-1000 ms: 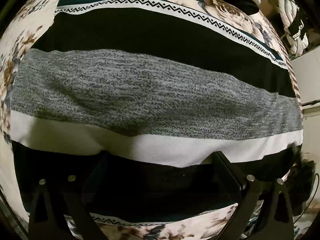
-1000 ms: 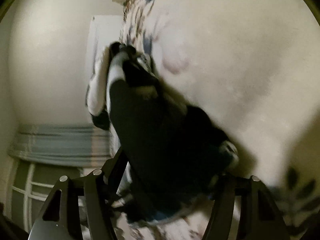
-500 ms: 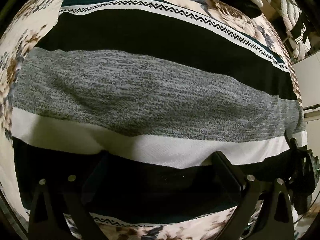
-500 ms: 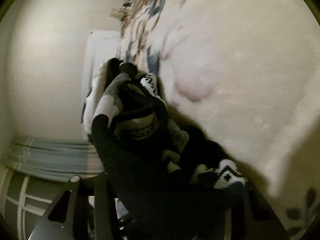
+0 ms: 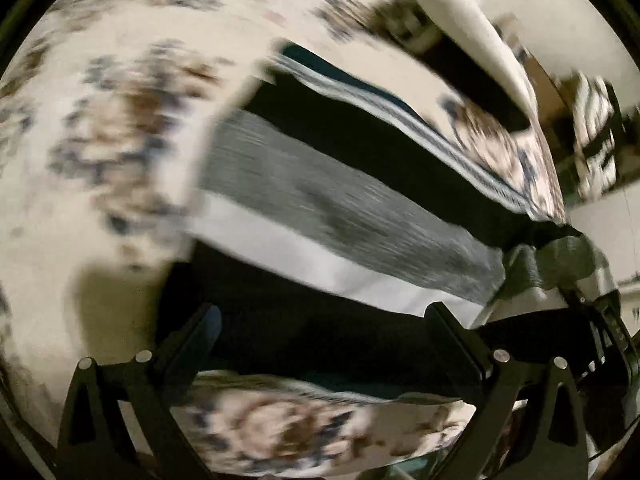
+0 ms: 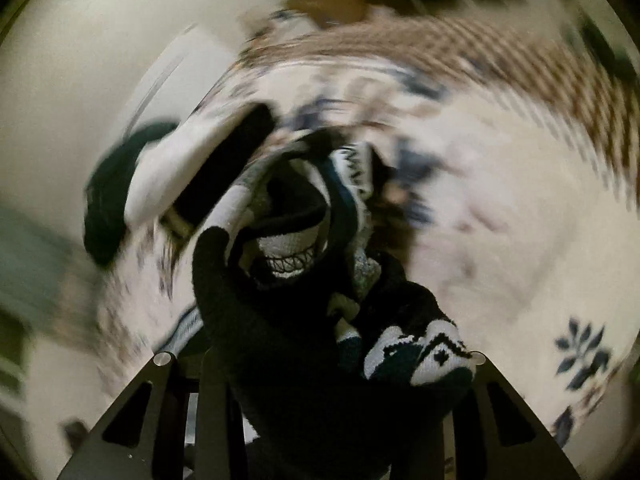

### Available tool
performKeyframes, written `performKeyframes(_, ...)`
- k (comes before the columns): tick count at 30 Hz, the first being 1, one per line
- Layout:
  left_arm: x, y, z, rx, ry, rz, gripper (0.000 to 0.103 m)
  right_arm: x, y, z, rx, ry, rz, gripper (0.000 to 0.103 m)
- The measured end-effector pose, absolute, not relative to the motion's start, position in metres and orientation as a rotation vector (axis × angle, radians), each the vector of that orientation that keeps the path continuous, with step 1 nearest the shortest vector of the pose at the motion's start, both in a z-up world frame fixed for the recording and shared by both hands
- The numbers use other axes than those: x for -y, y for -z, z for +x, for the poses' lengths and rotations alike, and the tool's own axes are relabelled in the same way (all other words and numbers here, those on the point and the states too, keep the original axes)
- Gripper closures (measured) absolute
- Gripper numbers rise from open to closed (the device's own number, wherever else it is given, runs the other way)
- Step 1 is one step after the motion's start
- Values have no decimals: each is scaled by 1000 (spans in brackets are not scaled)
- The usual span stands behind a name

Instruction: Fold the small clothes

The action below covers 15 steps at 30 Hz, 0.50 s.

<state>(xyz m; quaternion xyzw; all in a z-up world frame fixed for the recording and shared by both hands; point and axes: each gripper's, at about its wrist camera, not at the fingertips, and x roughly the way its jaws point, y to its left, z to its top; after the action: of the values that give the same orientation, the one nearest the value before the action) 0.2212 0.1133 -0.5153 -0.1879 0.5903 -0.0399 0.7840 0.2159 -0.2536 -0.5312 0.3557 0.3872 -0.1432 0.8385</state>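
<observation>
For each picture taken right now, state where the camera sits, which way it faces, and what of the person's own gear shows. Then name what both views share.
Left wrist: on the left hand-held gripper, facing steeply down at the striped garment on the floral bedspread; its fingers show.
Right wrist: on the right hand-held gripper, facing down at the garment bunched between its fingers.
Shared: garment, bedspread.

- The striped sweater [image 5: 340, 216] is showing as knit cloth across the middle of the left wrist frame: a heathered grey band looking rough, black bands looking matt.
- The floral bedspread [image 5: 100, 120], upper left, is reading as soft matt cloth.
- The right gripper [image 6: 320, 364], at the bottom of its frame, is showing matt black plastic fingers [image 6: 216, 408] with shiny metal screws.
</observation>
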Motion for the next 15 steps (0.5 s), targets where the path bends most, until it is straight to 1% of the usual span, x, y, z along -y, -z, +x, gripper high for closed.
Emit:
performKeyframes(1, -131, 511, 215, -1258, 54, -420, 0, 239, 526, 204, -827, 281, 691, 66)
performKeyframes(4, -191, 504, 195, -1223, -53, -477, 0, 163, 507, 233, -858, 178, 414, 66)
performKeyframes(7, -237, 508, 176, -1204, -150, -518, 0, 66, 508, 238, -885, 36, 118, 66)
performKeyframes(9, -260, 517, 165, -1208, -214, -547, 0, -10, 525, 236, -902, -85, -122, 67)
performKeyframes(11, -281, 527, 152, -1218, -265, -584, 0, -64, 550, 226, -953, -182, -297, 67)
performKeyframes(13, -293, 533, 142, -1226, -294, -615, 0, -96, 571, 214, -1006, -244, -401, 66)
performKeyframes(14, -296, 535, 138, -1226, -302, -632, 0, -107, 580, 208, -1033, -258, -437, 62)
performKeyframes(15, -299, 536, 135, -1225, -304, -645, 0, -111, 585, 207, -1052, -264, -453, 55)
